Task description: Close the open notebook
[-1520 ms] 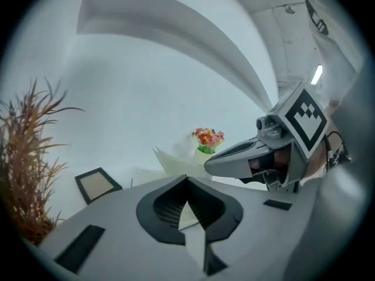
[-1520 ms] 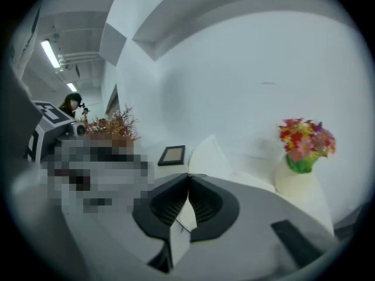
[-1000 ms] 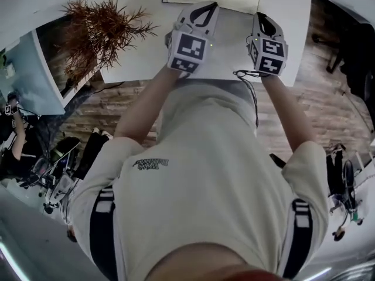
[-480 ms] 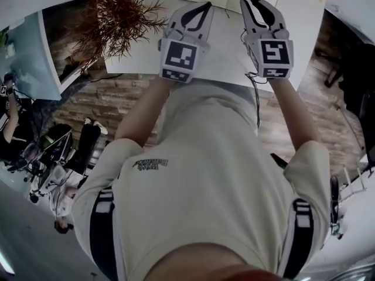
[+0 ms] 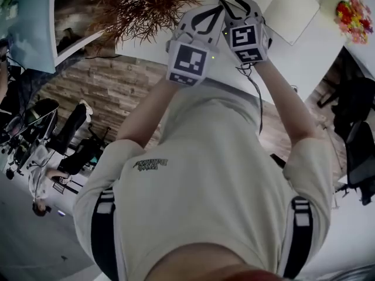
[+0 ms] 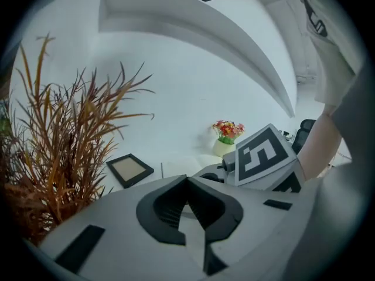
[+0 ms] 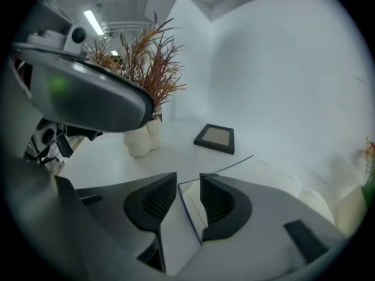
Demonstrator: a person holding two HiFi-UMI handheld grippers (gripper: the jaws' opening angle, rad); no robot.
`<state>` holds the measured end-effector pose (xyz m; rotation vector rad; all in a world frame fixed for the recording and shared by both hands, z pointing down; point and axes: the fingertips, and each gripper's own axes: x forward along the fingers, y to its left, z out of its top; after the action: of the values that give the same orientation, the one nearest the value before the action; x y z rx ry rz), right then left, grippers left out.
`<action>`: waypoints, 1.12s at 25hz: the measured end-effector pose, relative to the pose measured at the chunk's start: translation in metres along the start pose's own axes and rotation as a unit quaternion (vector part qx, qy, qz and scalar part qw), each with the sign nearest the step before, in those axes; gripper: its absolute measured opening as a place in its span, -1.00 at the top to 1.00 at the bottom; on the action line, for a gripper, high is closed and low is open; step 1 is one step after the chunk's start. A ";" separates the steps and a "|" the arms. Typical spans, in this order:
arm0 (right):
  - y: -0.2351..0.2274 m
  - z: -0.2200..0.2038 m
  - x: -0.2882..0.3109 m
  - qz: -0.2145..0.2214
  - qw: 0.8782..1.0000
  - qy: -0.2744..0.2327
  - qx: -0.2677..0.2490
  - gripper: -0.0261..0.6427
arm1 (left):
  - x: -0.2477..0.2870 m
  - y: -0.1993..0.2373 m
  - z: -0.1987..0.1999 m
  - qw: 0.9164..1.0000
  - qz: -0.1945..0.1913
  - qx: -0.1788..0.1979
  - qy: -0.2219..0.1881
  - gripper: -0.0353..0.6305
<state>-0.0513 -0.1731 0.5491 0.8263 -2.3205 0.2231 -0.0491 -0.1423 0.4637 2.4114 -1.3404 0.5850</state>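
Observation:
The open notebook lies with pale blank pages on the white table, at the top right of the head view. My right gripper hangs at its near left corner, jaws opening. In the right gripper view that corner of the notebook shows in the gap, and the pads do not press on it. My left gripper hovers just left of the right one, shut and empty; its own view shows the fingertips meeting. The notebook lies beyond them.
A dried brown plant in a white vase stands left of the grippers. A small black picture frame lies past the notebook. A pot of bright flowers sits at the table's right end. The table edge runs just below the grippers.
My right gripper has swung left beside the left one, rolled, and gone from shut to open at the notebook's left corner. The left gripper moved forward a little. The head view turned left.

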 end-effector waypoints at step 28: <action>-0.042 0.031 -0.087 -0.099 0.990 -0.086 0.051 0.87 | 0.009 -0.019 -0.006 0.999 -0.030 0.025 0.011 0.85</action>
<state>0.0096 -0.1731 0.4676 1.1619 -2.3811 0.1918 -0.0298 -0.1366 0.4721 2.4678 -1.2537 0.6338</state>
